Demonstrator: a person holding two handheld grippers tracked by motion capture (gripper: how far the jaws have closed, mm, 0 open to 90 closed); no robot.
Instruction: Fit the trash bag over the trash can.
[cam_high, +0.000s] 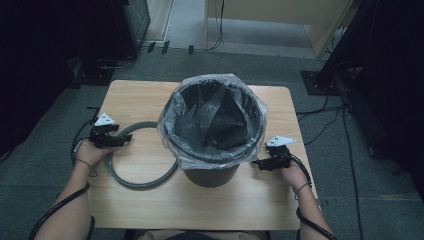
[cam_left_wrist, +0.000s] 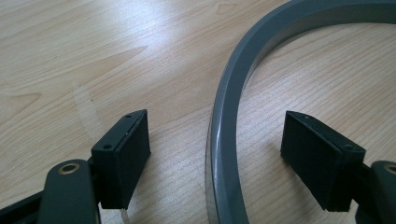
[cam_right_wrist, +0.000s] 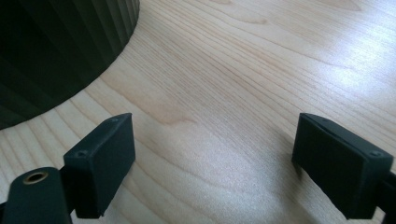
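1. The left tongs (cam_high: 120, 141) stand spread astride the grey ring (cam_left_wrist: 224, 140), not pressing it; the ring lies flat on the table (cam_high: 150, 100) beside the lined bin (cam_high: 212, 125).
2. The right tongs (cam_high: 257, 163) are spread, empty, near the bin's base.

Bag-lined dark bin (cam_high: 212, 165) mid-table (cam_high: 150, 97), grey ring (cam_high: 142, 184) at left tool (cam_high: 121, 141), right tool (cam_high: 256, 163) beside bin.

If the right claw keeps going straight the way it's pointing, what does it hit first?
Probably the dark bin. In the high view the right claw points toward the bin's base; in its own view, bare table lies straight ahead, the bin's ribbed wall just left. Depth is unclear.
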